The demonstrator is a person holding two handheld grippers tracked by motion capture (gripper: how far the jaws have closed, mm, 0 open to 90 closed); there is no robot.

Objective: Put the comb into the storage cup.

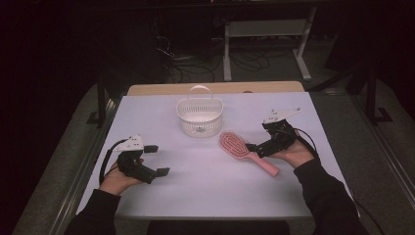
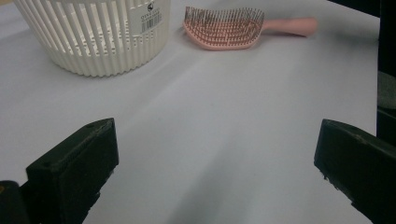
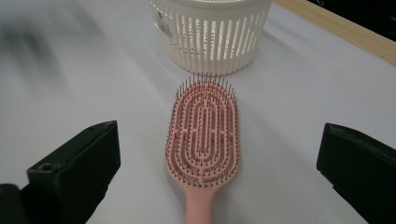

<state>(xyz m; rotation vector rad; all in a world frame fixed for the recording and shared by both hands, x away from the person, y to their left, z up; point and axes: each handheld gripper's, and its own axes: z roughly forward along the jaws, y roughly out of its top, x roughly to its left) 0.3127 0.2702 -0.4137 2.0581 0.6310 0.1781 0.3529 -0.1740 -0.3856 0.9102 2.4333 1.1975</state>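
A pink hairbrush (image 1: 236,146) lies bristles-up on the white table, right of centre, its handle pointing to the near right. A white slatted basket (image 1: 199,117) with a handle stands upright just behind it. My right gripper (image 1: 258,142) hovers open over the brush's handle end. In the right gripper view its jaws stand wide apart on either side of the hairbrush (image 3: 204,135), with the basket (image 3: 210,37) beyond. My left gripper (image 1: 157,159) rests open at the near left, holding nothing. In the left gripper view the basket (image 2: 98,37) and hairbrush (image 2: 224,29) lie far ahead.
The white tabletop (image 1: 205,191) is bare in the middle and front. A wooden strip (image 1: 215,88) runs along its far edge. Beyond it are a white frame (image 1: 264,29) and cables on the dark floor.
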